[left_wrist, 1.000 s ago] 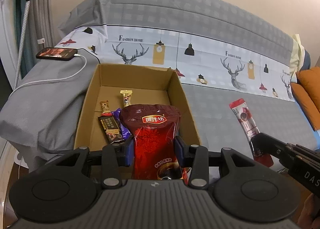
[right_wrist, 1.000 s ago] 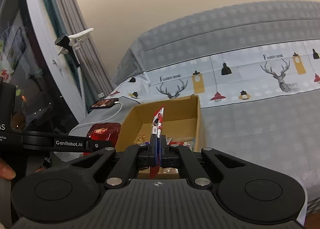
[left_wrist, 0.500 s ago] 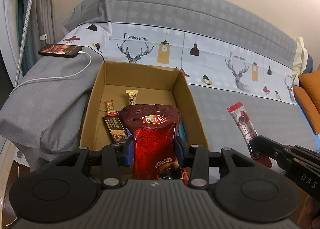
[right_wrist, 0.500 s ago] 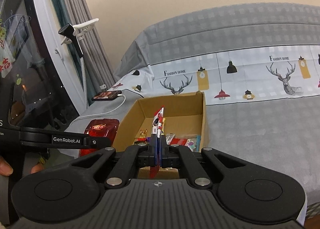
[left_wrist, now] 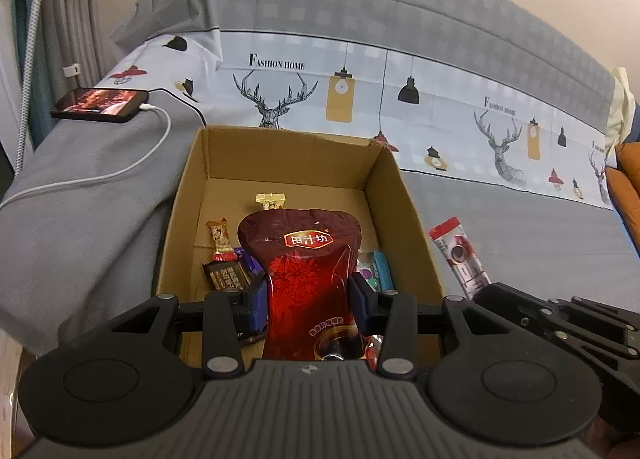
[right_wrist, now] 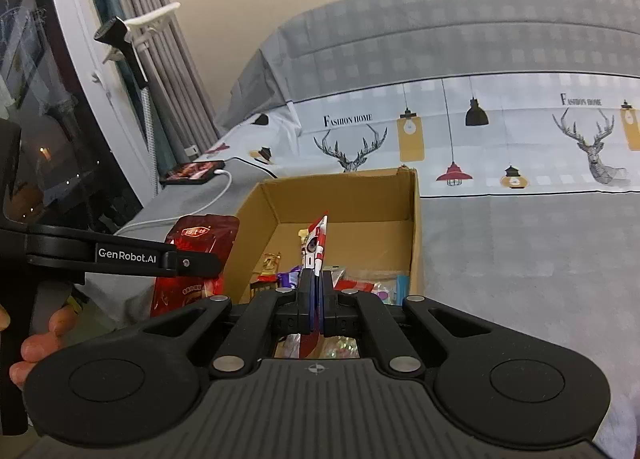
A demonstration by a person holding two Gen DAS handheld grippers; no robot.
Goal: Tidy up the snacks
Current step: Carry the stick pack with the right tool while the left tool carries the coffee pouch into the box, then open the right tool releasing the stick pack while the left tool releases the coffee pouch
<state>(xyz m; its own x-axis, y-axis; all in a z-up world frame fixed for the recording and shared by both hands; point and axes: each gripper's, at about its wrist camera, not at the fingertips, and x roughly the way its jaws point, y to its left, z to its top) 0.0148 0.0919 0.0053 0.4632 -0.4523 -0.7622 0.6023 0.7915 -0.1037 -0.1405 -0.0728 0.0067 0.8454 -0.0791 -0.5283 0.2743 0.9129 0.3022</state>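
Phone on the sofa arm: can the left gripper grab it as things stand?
Probably not. The left gripper is shut on the dark red pouch, so its jaws are occupied. The phone lies unobstructed, its cable plugged in.

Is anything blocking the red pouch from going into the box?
Nothing visible does. The red pouch, held in the left gripper, hangs over the open box. No lid or flap covers it. Small snacks lie on the floor near the front, and the back part is bare.
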